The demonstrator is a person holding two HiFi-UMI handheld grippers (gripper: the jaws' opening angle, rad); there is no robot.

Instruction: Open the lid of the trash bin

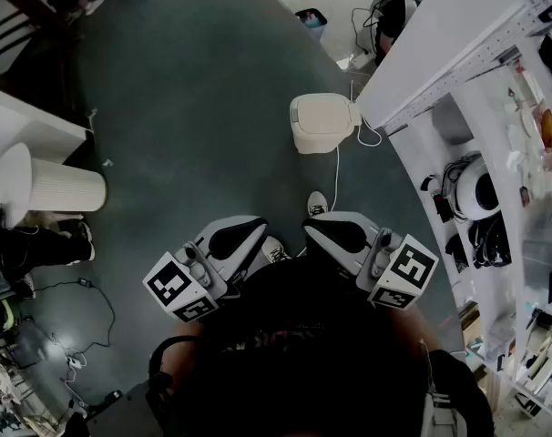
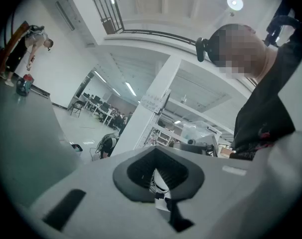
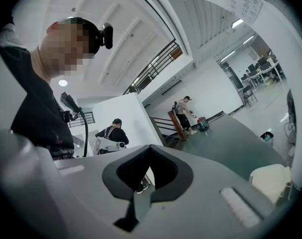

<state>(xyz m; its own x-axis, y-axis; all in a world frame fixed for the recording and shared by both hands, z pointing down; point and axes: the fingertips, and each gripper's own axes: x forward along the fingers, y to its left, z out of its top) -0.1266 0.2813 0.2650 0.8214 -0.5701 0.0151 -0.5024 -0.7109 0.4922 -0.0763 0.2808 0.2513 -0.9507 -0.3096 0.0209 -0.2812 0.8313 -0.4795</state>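
Note:
The trash bin (image 1: pixel 322 121) is a small cream box with a rounded lid that lies down flat; it stands on the dark floor ahead of me, beside a white shelf unit. Its corner shows at the lower right of the right gripper view (image 3: pixel 271 179). Both grippers are held close to my body, well short of the bin. The left gripper (image 1: pixel 236 237) (image 2: pixel 158 177) has its jaws together with nothing between them. The right gripper (image 1: pixel 336 234) (image 3: pixel 146 177) looks the same, jaws together and empty.
A white shelf unit (image 1: pixel 481 185) with gear on it fills the right side. A white cable (image 1: pixel 336 173) runs from the bin toward my shoes (image 1: pixel 317 203). A ribbed white cylinder (image 1: pixel 57 189) lies at the left. A small blue bin (image 1: pixel 311 20) stands farther off. Other people stand in the distance.

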